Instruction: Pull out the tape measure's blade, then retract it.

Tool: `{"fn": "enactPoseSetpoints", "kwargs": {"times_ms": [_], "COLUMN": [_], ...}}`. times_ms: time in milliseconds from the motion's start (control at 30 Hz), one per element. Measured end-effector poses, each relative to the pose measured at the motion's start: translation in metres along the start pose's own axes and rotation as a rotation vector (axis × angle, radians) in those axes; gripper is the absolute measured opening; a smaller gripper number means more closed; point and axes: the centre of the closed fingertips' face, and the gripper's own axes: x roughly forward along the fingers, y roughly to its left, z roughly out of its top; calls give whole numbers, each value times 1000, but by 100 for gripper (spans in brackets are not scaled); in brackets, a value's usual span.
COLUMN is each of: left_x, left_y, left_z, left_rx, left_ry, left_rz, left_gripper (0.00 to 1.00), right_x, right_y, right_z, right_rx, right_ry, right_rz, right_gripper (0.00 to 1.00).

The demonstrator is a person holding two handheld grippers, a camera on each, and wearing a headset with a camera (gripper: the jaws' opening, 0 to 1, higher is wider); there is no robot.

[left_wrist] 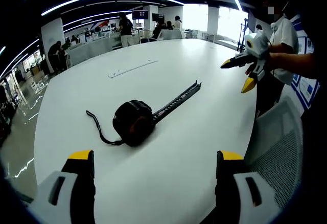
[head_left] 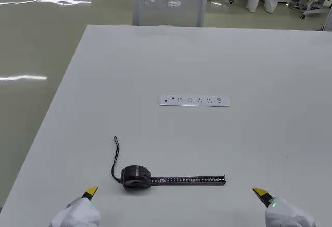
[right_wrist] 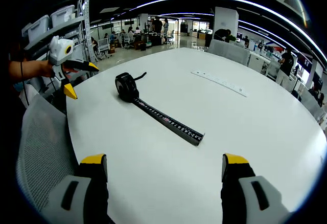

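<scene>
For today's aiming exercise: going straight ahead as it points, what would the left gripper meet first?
Probably the tape measure's case, ahead of the left gripper between its open jaws; depth is unclear.

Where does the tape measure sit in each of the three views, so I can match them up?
Head view: tape measure lower centre-left, blade running right from it.
Left gripper view: tape measure centre-left, blade pointing up-right.
Right gripper view: tape measure upper left, blade running down-right.
Shared landmark: white socket strip on the table beyond it, in all three views.
</scene>
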Motion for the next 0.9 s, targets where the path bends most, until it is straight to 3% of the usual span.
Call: {"fn": "enactPoseSetpoints", "kwargs": {"times_ms": [300, 900], "left_x": [-4, -6], "left_y": [-2, -6], "left_z": [5, 0], "left_rx": [-55, -109], "left_ry": [-42, -23], "left_rz": [80, 177], "left_gripper": [99, 99], "right_x": [2, 2], "right_y": [14, 27], "right_z": [2, 2], "right_rx": [39, 71], "right_ry": [-23, -48], "right_rz": [-23, -72], "right_gripper": [94, 94]}}
